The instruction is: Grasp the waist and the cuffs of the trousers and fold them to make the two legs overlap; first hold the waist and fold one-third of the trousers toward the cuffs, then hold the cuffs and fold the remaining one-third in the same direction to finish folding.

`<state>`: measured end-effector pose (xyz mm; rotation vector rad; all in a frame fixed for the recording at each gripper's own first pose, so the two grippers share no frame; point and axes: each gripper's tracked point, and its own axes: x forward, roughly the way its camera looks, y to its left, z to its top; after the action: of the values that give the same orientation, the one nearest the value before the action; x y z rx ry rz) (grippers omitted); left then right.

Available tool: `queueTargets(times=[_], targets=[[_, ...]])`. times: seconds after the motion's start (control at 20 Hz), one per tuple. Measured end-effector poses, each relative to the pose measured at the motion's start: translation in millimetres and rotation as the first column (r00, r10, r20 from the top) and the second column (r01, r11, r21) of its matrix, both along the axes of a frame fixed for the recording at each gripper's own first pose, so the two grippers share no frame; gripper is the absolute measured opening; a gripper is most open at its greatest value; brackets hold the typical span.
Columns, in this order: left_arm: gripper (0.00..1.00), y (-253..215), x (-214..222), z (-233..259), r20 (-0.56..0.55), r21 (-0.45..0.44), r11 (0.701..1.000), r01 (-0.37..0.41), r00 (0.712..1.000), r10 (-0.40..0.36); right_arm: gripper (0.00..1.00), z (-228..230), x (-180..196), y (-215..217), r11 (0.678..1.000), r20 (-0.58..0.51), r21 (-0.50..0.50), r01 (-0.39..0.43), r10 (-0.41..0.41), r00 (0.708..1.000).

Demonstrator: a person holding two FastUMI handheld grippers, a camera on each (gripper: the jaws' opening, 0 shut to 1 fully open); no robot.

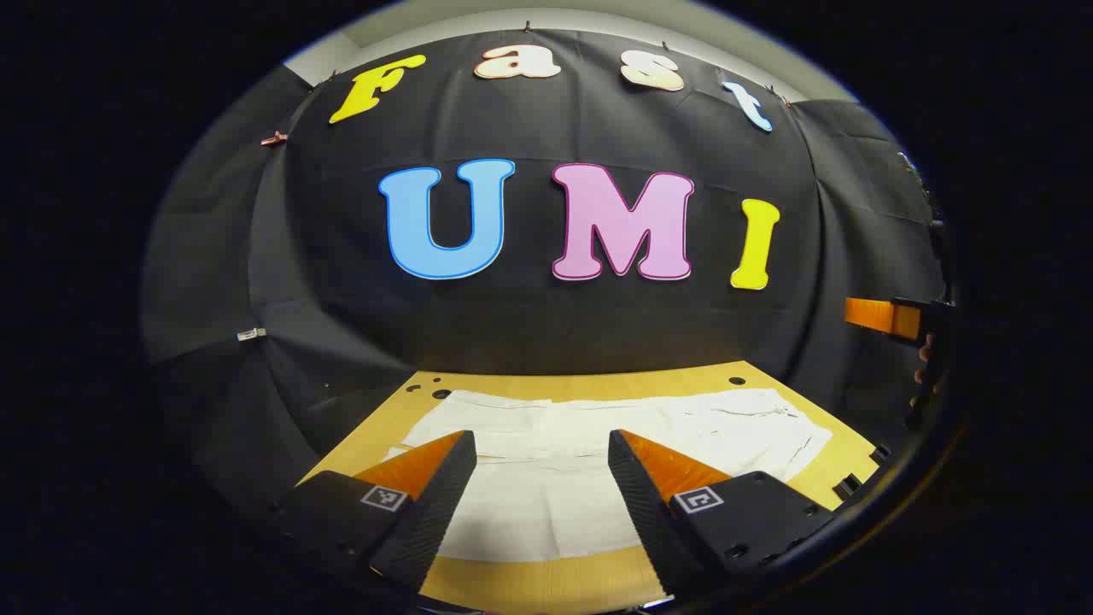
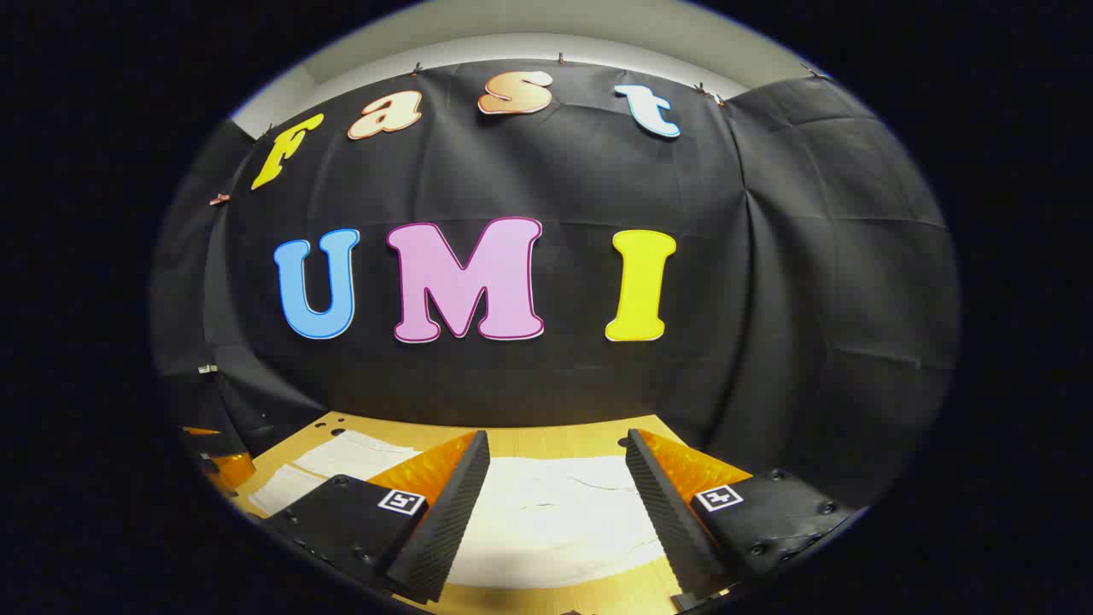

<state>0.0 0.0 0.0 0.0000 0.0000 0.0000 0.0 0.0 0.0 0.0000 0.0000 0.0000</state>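
Note:
White trousers lie spread flat on the wooden table, running left to right, with wrinkles at the right end. My left gripper hovers open above their near edge, nothing between its fingers. In the right gripper view the trousers lie just ahead and below, and my right gripper is open over them, holding nothing. The right gripper also appears far right in the left gripper view, held by a hand. The left gripper shows at the far left edge of the right gripper view.
The black cloth wall stands right behind the table's far edge. Small holes dot the table's back corners. A bare strip of table runs along the near side in front of the trousers.

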Motion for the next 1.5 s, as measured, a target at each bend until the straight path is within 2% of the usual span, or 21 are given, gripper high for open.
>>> queueTargets(times=[0.15,0.55,0.7,0.85,1.0,1.2,1.35,1.45,1.5], targets=[[0.97,-4,8,10,0.019,-0.015,1.000,0.017,1.000,-0.017,0.98,-12,2,2,1.000,-0.022,0.009,-0.009,0.010,1.000],[0.97,4,24,0,-0.004,-0.036,0.999,0.015,1.000,-0.015,0.98,-21,19,2,0.999,-0.001,-0.049,-0.023,0.023,1.000],[0.97,8,29,-2,-0.001,-0.010,1.000,-0.008,1.000,0.008,0.97,-29,28,-1,0.999,-0.015,-0.049,-0.019,0.019,1.000],[0.97,3,34,-1,0.008,0.003,1.000,0.007,1.000,-0.007,0.97,-35,38,-5,0.998,-0.019,-0.064,-0.019,0.018,1.000],[0.97,-2,39,-5,0.001,-0.041,0.999,0.026,1.000,-0.026,0.97,-44,50,-11,0.994,-0.038,-0.101,-0.031,0.027,0.999],[0.97,6,45,-15,-0.022,-0.080,0.997,-0.012,1.000,0.010,0.97,-72,74,-36,0.987,-0.092,-0.150,-0.049,0.036,0.995],[0.97,12,44,-25,-0.046,-0.083,0.996,-0.046,0.998,0.042,0.97,-96,92,-60,0.959,-0.145,-0.269,-0.091,0.053,0.988],[0.97,16,43,-33,-0.066,-0.065,0.996,-0.067,0.996,0.063,0.97,-116,103,-78,0.909,-0.195,-0.383,-0.163,0.093,0.976],[0.97,16,43,-39,-0.081,-0.066,0.995,-0.077,0.994,0.072,0.97,-127,108,-82,0.893,-0.228,-0.405,-0.196,0.109,0.967]])
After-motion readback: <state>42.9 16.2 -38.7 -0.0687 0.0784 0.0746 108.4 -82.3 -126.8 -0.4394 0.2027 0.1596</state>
